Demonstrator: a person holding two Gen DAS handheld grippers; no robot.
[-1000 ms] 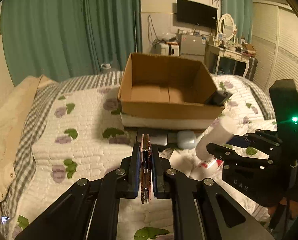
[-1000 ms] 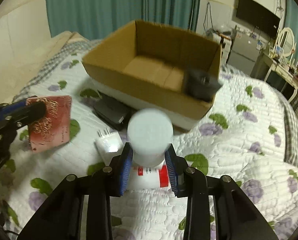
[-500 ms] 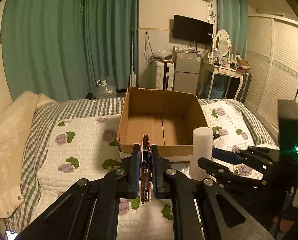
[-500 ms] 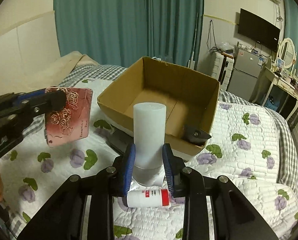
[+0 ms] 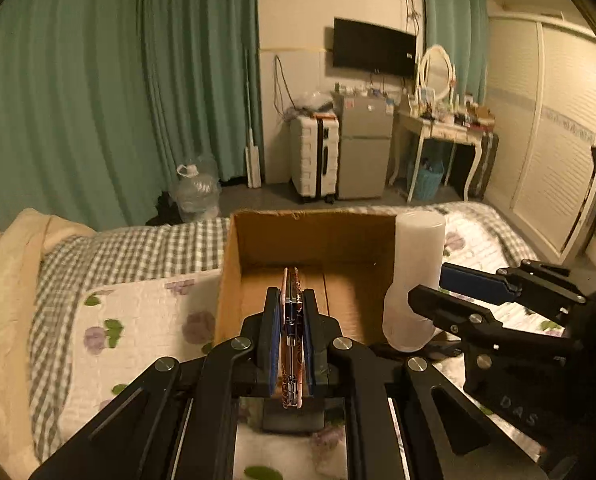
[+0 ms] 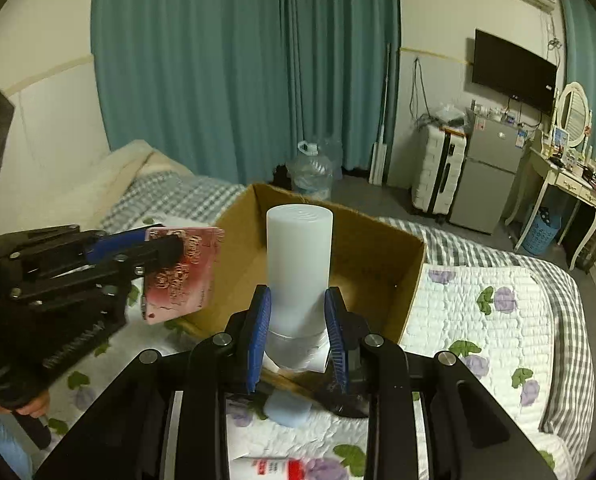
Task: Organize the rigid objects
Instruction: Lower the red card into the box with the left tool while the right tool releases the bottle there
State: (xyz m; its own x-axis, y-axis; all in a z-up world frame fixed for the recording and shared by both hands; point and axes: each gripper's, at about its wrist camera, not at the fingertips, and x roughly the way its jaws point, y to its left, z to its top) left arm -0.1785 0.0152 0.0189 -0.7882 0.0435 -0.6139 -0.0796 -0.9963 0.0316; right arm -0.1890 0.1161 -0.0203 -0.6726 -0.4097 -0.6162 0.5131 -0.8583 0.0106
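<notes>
Both my grippers loaded at the box

My left gripper (image 5: 290, 332) clamps the pink rose-patterned case (image 6: 182, 274) edge-on; my right gripper (image 6: 296, 334) squeezes the upright white bottle (image 6: 299, 256). Both hover at the open cardboard box (image 5: 258, 240) on the quilted bed (image 6: 497, 320).

The box (image 5: 309, 276) sits on the bed (image 5: 138, 320) at my twelve o'clock. The card (image 5: 290, 336) clamped in my left gripper (image 5: 290, 344) hangs above the box's near wall; the bottle (image 6: 299, 264) in my right gripper (image 6: 298, 336) stands at its two o'clock. Behind the box, the suitcase (image 5: 313, 158) stands left of the fridge (image 5: 363, 150). A tube (image 6: 276, 467) lies at my right gripper's six o'clock.
</notes>
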